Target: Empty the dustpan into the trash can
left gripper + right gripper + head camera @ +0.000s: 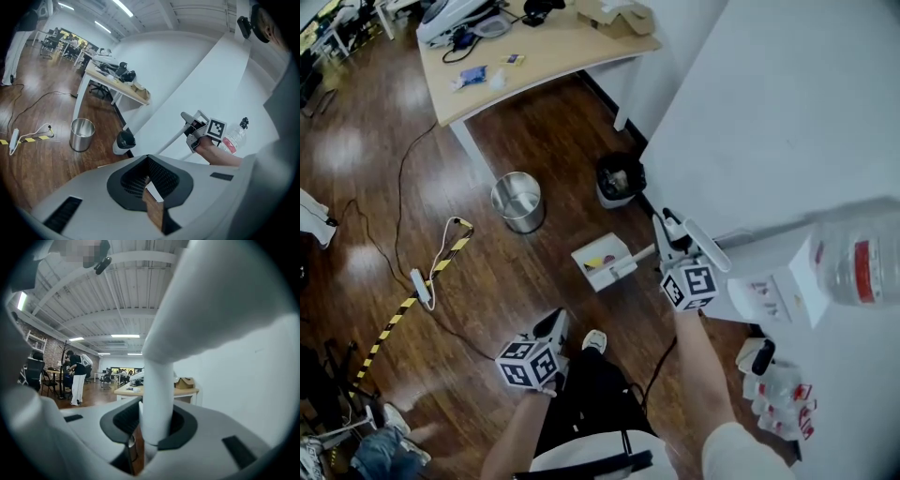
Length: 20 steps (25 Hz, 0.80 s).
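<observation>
Dustpan: one, white, out in front of my R gripper over the wood floor. It's near both bins but not over either. R claw is pinching its white handle. In the right gripper view the handle fills the gap and both pads are against it. Inside the pan I see a few small coloured scraps, yellow and dark; can't tell what they are.

L gripper is low by my leg. Its claw is pressed together at the tips w/ nothing in it.

Bins: two. The steel can stands upright to the left of and beyond the pan, and I see only shiny metal inside. The black bin sits against the white wall straight beyond the pan, w/ a dark liner and something pale inside.

Further out there's one wood-top table w/ one open cardboard box and misc gear on it. One water bottle is on the right. One power strip lies on the floor at left.
</observation>
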### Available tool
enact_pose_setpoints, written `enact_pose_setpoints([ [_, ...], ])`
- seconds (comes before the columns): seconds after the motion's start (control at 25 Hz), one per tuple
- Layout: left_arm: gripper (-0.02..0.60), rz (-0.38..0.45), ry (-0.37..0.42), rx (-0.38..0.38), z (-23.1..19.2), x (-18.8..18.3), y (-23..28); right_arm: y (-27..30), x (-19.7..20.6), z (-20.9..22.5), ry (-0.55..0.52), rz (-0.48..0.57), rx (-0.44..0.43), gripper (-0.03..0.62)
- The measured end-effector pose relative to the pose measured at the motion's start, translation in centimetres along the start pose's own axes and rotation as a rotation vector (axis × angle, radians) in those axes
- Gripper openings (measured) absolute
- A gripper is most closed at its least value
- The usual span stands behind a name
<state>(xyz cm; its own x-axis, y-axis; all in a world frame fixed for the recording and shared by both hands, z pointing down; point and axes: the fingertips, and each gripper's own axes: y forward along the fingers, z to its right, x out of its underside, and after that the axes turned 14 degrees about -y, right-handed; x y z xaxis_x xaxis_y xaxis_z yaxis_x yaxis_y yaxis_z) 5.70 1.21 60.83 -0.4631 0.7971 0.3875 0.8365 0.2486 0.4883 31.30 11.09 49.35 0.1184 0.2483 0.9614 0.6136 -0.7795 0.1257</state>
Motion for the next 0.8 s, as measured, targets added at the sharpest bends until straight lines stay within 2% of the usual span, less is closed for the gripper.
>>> enact_pose_setpoints([
  [0.2,-0.011,0.035,-0.011,-0.015,0.6,-1.7,-1.1,0.5,-2.9,0.1,0.008,0.011,-0.043,0.106],
  [0.44,-0.011,0.095,0.016,-0.028,2.7,-4.0,-0.8,0.7,-5.0,2.0,0.038,0.049,-0.081,0.104],
  [0.8,-0.011,0.194,0.003,-0.051,1.6,-8.4,-3.1,4.2,-12.1,-0.5,-0.010,0.131,-0.246,0.104],
])
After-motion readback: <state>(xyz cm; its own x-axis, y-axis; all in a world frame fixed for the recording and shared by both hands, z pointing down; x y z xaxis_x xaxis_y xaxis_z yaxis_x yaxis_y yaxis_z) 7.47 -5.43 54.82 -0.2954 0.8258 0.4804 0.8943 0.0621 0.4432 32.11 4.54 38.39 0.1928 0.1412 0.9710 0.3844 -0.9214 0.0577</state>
